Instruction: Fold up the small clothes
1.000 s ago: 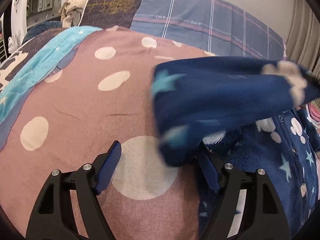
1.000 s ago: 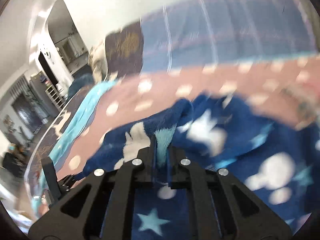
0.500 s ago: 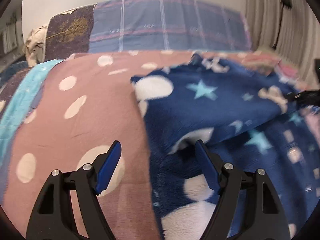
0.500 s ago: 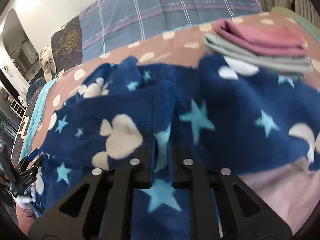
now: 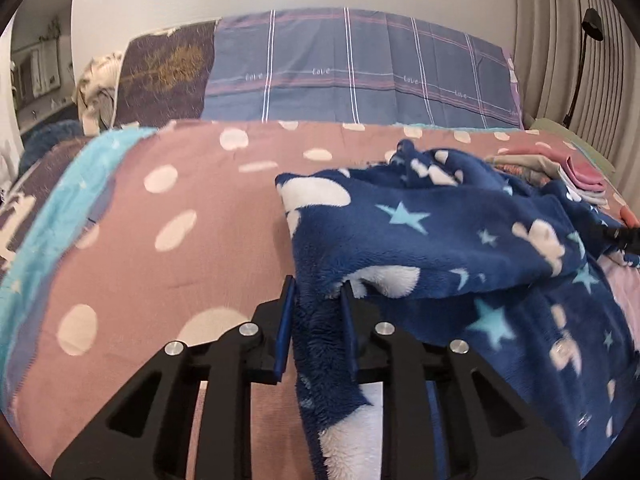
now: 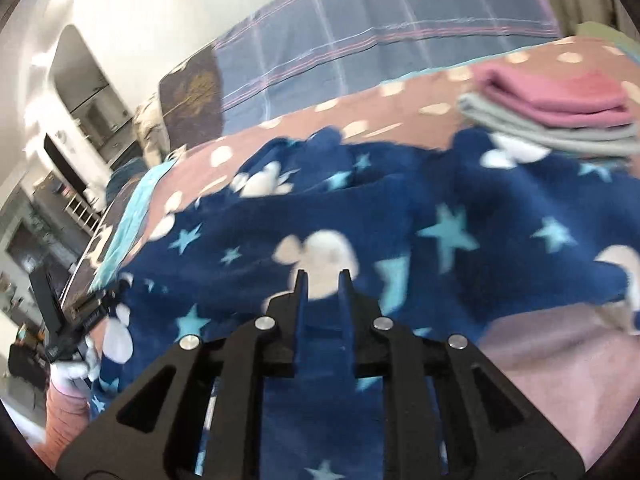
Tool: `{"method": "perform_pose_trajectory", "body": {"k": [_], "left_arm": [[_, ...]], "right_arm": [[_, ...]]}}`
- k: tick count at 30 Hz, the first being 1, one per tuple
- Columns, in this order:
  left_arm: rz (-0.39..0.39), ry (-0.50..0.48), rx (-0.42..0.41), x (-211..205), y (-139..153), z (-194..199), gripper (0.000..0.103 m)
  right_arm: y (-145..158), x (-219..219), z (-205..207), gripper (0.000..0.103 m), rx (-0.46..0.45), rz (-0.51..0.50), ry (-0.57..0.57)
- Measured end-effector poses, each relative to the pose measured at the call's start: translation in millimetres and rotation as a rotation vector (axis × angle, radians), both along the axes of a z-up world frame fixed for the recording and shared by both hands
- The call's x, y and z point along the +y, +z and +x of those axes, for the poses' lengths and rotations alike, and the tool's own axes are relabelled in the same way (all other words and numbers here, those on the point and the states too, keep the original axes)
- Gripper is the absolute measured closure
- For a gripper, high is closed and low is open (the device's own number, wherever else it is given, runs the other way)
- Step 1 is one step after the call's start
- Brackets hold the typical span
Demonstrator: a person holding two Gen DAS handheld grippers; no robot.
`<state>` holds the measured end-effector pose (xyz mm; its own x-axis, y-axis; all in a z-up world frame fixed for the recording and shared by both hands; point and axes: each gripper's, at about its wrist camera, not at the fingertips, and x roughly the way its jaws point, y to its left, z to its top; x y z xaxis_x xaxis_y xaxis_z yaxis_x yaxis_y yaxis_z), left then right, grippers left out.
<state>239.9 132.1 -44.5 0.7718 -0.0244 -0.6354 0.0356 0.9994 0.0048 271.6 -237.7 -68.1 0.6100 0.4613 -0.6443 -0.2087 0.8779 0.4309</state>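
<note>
Navy star fleece garment [image 5: 420, 240] sprawls mid-frame on the dotted bed cover [image 5: 160, 240]. Left gripper [image 5: 316, 292] jaws closing on its thick edge; right gripper [image 6: 323, 280] pinching a fold. Soft, floppy, light: best held at hems.

The right wrist view is smeared by motion, so the prints on the fleece garment [image 6: 360, 216] and the edges of the folded clothes [image 6: 560, 108] are soft. The garment's near end runs under the right gripper [image 6: 323, 280] and off the bottom. In the left wrist view its far right part is blurred and cut by the frame.
</note>
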Motion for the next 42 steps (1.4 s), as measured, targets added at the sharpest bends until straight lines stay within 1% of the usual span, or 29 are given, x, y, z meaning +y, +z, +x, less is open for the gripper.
{"method": "perform_pose_trajectory", "body": {"k": [2, 4, 5, 6, 7, 9, 10, 11, 13, 14, 15, 17, 19, 21, 23, 24, 25, 26, 27, 30, 31, 33, 34, 36, 38, 39, 40, 41, 42], "left_arm": [[0.035, 0.011, -0.003, -9.5, 7.8, -0.8, 0.08], [0.092, 0.051, 0.012, -17.0, 10.9, 0.4, 0.078], [0.103, 0.065, 0.029, -16.5, 10.8, 2.4, 0.077], [0.119, 0.096, 0.059, -13.9, 8.9, 5.0, 0.077], [0.131, 0.115, 0.073, -8.5, 6.6, 5.6, 0.076], [0.165, 0.17, 0.103, 2.1, 3.6, 7.6, 0.075], [0.161, 0.186, 0.108, 7.8, 4.3, 6.6, 0.075], [0.134, 0.182, 0.106, 11.4, 7.7, 5.8, 0.075], [0.106, 0.134, 0.083, 2.1, 16.8, 4.8, 0.075], [0.1, 0.092, 0.067, -8.1, 22.0, 5.1, 0.075], [0.088, 0.024, 0.047, -25.4, 28.3, 6.1, 0.075], [0.055, -0.077, 0.025, -51.5, 32.5, 10.1, 0.077], [0.027, -0.149, 0.042, -82.2, 24.8, 22.7, 0.079], [-0.006, -0.186, 0.114, -109.0, 0.1, 42.0, 0.079], [-0.01, -0.191, 0.225, -126.8, -39.0, 61.1, 0.08], [-0.008, -0.179, 0.241, -131.1, -61.0, 67.5, 0.08], [-0.009, -0.176, 0.189, -132.3, -63.6, 64.9, 0.081], [-0.008, -0.179, 0.185, -133.1, -61.9, 64.0, 0.081], [-0.03, -0.182, 0.187, -130.5, -59.4, 63.7, 0.081], [-0.121, -0.192, 0.199, -117.2, -63.6, 67.7, 0.08], [-0.131, -0.192, 0.201, -115.4, -64.5, 67.7, 0.08], [-0.116, -0.192, 0.195, -118.7, -64.5, 65.6, 0.08], [-0.102, -0.191, 0.192, -120.7, -64.1, 64.5, 0.08], [-0.089, -0.19, 0.189, -123.9, -62.7, 64.6, 0.079], [-0.096, -0.191, 0.187, -122.4, -62.4, 64.2, 0.079], [-0.1, -0.191, 0.187, -119.7, -61.9, 63.7, 0.079], [-0.105, -0.191, 0.187, -118.6, -61.6, 63.6, 0.079], [-0.108, -0.191, 0.186, -118.1, -61.6, 63.2, 0.079], [-0.111, -0.191, 0.186, -118.0, -61.6, 63.2, 0.079]], "right_arm": [[-13.1, 11.9, 7.6, 0.086, 0.031, -0.036, 0.012], [-33.9, 17.6, 18.3, 0.087, 0.106, -0.086, -0.024], [-45.0, 17.1, 21.6, 0.091, 0.135, -0.095, -0.034], [-52.9, 16.5, 23.0, 0.091, 0.141, -0.08, -0.035], [-56.3, 14.2, 21.3, 0.091, 0.117, -0.058, -0.032], [-56.6, 10.4, 18.6, 0.091, 0.107, -0.033, -0.031], [-57.2, 9.1, 18.1, 0.091, 0.106, -0.025, -0.03], [-58.0, 8.2, 18.0, 0.091, 0.106, -0.02, -0.029], [-58.9, 7.9, 17.0, 0.091, 0.104, -0.016, -0.028], [-59.5, 7.6, 18.6, 0.091, 0.104, -0.018, -0.028], [-59.1, 8.0, 19.1, 0.091, 0.103, -0.021, -0.028], [-54.5, 5.0, 16.2, 0.092, 0.099, -0.017, -0.039], [-38.4, -10.8, 1.2, 0.092, 0.06, 0.009, -0.125], [-16.2, -34.5, -18.6, 0.091, -0.021, 0.014, -0.188], [3.0, -71.9, -42.7, 0.087, -0.097, 0.002, -0.269], [9.4, -100.1, -58.3, 0.08, -0.113, 0.0, -0.328], [10.9, -124.9, -70.2, 0.077, -0.11, 0.008, -0.382], [10.2, -143.6, -79.4, 0.077, -0.102, 0.019, -0.426], [7.6, -167.3, -89.6, 0.076, -0.086, 0.039, -0.488], [-17.4, -242.4, -126.9, 0.075, -0.015, 0.179, -0.745], [-23.2, -253.2, -133.5, 0.075, -0.005, 0.212, -0.797], [-34.4, -272.7, -140.3, 0.072, -0.002, 0.264, -0.886], [-37.8, -275.3, -138.5, 0.07, -0.002, 0.266, -0.901], [-46.5, -282.3, -130.0, 0.069, 0.017, 0.28, -0.952], [-53.9, -291.4, -122.2, 0.069, 0.018, 0.345, -1.022], [-53.2, -294.4, -119.2, 0.069, 0.01, 0.358, -1.048], [-52.4, -295.8, -114.9, 0.071, 0.007, 0.365, -1.08], [-51.6, -296.2, -111.0, 0.078, 0.014, 0.374, -1.109], [-51.5, -295.9, -108.0, 0.092, 0.02, 0.387, -1.121]]}}
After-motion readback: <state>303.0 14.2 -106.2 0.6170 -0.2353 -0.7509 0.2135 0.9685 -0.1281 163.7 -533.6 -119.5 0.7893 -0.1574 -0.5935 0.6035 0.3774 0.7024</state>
